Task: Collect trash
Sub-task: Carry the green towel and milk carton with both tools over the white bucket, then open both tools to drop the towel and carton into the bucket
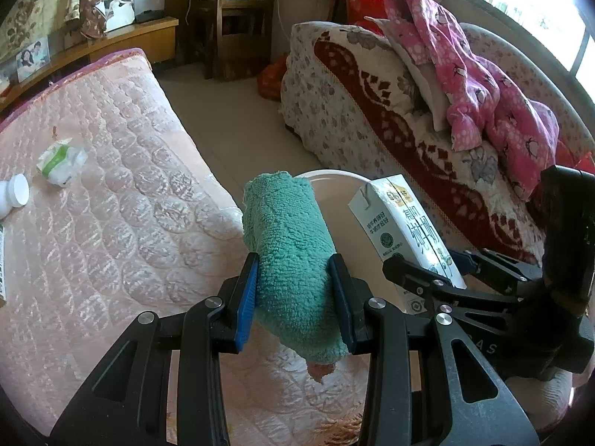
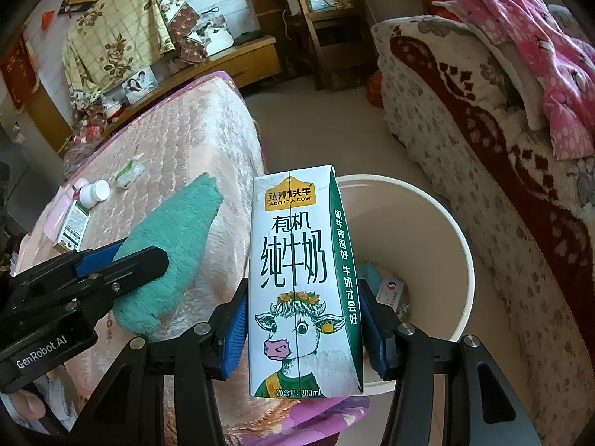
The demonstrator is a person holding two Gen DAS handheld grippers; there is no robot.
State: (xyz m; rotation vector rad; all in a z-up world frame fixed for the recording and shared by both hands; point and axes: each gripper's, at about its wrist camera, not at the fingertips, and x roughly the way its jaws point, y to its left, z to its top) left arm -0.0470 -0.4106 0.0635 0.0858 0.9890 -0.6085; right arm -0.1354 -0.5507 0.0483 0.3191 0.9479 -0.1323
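Above the bin [image 2: 461, 245], right gripper [image 2: 303, 334] clamps carton [image 2: 297, 278], seemingly upright.

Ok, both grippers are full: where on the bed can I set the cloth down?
The left gripper holds the green cloth. Free quilt lies between the crumpled wrapper and the bed's near corner beside the bin. It is crowded at the far left: white bottle and a flat box.

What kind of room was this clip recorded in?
Most likely a lived-in bedroom or bed-sitting room: a quilted pink mattress, a sofa draped with blankets and pink pyjamas, and a wooden cabinet with family photos.
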